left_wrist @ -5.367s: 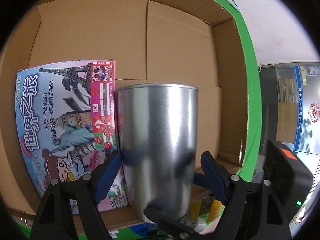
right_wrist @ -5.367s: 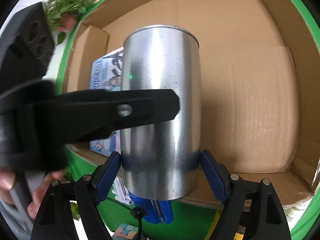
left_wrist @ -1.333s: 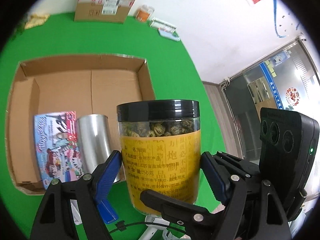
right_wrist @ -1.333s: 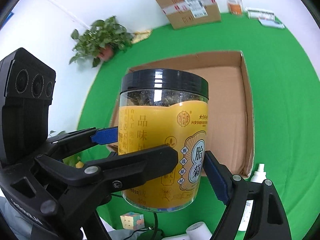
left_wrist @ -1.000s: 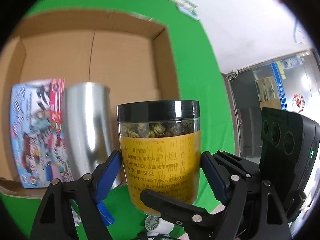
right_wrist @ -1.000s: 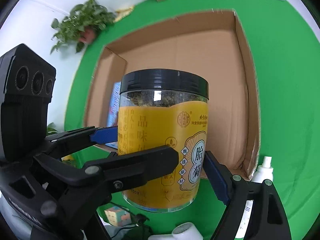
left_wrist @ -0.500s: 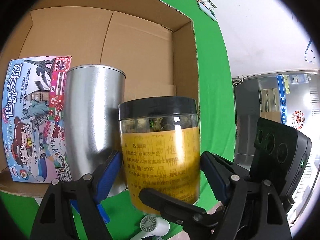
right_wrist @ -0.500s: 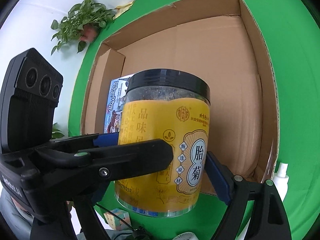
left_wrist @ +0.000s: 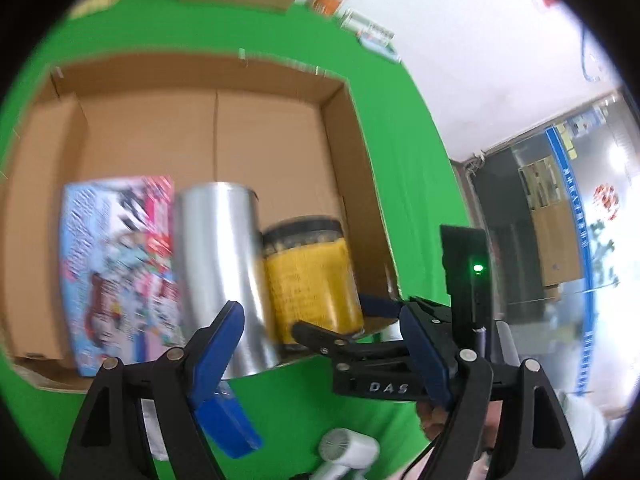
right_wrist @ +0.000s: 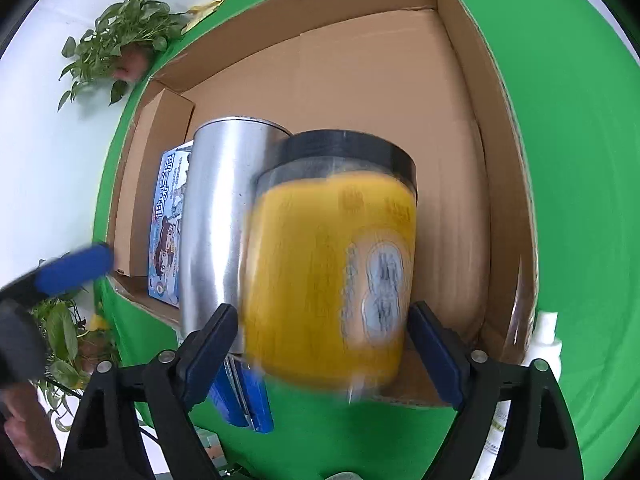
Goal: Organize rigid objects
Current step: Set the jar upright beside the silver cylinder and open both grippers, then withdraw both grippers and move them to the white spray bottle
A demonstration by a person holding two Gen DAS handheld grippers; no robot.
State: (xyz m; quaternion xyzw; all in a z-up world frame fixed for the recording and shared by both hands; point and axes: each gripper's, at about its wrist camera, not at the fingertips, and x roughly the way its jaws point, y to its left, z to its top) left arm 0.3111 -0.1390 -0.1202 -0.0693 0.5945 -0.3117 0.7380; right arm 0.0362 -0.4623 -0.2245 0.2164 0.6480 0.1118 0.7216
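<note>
Grippers tilt steeply down: right gripper [right_wrist: 324,344] fingers opening around jar [right_wrist: 332,264], left gripper [left_wrist: 320,344] wide.

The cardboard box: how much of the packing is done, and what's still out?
Done: the game box and silver can stand inside the cardboard box. In hand: the yellow jar sits beside the can; the right gripper is opening around it, and the left gripper is clear. Left: a white fan and a white bottle lie outside.
</note>
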